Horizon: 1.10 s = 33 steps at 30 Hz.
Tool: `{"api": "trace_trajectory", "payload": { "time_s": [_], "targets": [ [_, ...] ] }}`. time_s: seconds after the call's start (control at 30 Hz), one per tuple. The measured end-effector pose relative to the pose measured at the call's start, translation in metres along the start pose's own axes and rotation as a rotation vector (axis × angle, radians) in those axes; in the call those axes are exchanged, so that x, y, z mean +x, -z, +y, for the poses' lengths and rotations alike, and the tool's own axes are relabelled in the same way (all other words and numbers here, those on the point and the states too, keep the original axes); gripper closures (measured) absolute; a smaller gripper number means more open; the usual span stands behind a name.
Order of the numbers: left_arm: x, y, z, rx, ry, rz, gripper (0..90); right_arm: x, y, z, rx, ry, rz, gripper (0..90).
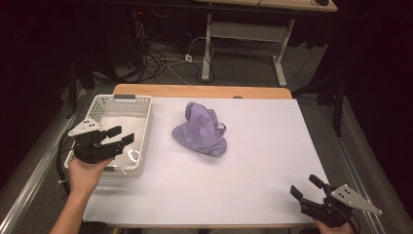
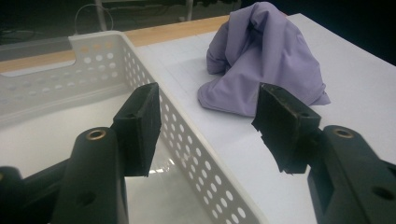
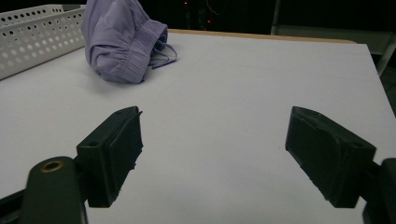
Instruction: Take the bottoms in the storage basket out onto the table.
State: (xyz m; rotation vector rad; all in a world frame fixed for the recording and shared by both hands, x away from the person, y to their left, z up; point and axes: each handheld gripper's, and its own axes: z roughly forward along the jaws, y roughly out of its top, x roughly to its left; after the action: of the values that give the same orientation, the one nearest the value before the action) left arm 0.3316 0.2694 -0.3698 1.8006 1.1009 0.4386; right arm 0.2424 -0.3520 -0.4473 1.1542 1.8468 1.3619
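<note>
Two grippers work this bench, and neither holds anything. At the left, the left gripper point(image 1: 113, 138) hovers over the white perforated basket point(image 1: 142, 111), its jaws spread with nothing between them; in the left gripper view they straddle the basket's near wall, one jaw over the inside and one over the bench point(image 1: 253, 146). Further right, near the middle of the bench and just beside the basket, lies the crumpled lilac garment point(image 1: 202, 129), heaped and untouched, its elastic waistband showing in the right gripper view. At the far right, near the front edge, the right gripper point(image 1: 306, 187) rests low with its jaws spread wide, well apart from the cloth. The likely risks: a jaw catching the basket wall and dragging the light basket, or a pinch taking only a loose fold so the garment slips free or trails over the rim.
</note>
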Motion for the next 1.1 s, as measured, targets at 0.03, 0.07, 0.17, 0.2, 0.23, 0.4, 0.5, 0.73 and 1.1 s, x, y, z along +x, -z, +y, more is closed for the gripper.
{"api": "trace_trajectory", "payload": {
  "time_s": [0.03,0.07,0.17,0.2,0.23,0.4,0.5,0.73,1.1],
  "targets": [
    [0.0,0.001,-0.001,-0.002,0.0,0.002,40.0,0.0,0.0,0.0,0.003,0.0,0.0,19.4],
    [0.001,0.003,-0.003,-0.006,0.002,0.002,40.0,0.001,0.0,0.0,0.005,-0.001,0.0,19.4],
    [0.001,0.005,-0.006,-0.015,0.004,0.006,40.0,0.0,0.0,0.0,0.005,-0.003,-0.002,19.4],
    [0.002,0.008,-0.008,-0.024,0.008,0.008,40.0,0.0,0.0,0.0,0.004,-0.008,-0.003,19.4],
    [0.002,0.008,-0.008,-0.024,0.008,0.008,40.0,0.0,0.0,0.0,0.005,-0.009,-0.004,19.4],
    [0.004,0.013,-0.016,-0.026,0.017,0.016,40.0,0.0,0.0,0.0,0.003,-0.004,-0.006,19.4],
    [0.004,0.015,-0.02,-0.032,0.029,0.012,40.0,0.0,0.001,0.0,0.003,-0.004,-0.005,19.4],
    [0.004,0.018,-0.028,-0.041,0.034,0.016,40.0,0.0,0.001,0.0,0.003,-0.003,-0.005,19.5],
    [0.005,0.023,-0.037,-0.047,0.041,0.03,40.0,0.0,0.001,0.0,0.003,-0.003,-0.006,19.6]
  ]
}}
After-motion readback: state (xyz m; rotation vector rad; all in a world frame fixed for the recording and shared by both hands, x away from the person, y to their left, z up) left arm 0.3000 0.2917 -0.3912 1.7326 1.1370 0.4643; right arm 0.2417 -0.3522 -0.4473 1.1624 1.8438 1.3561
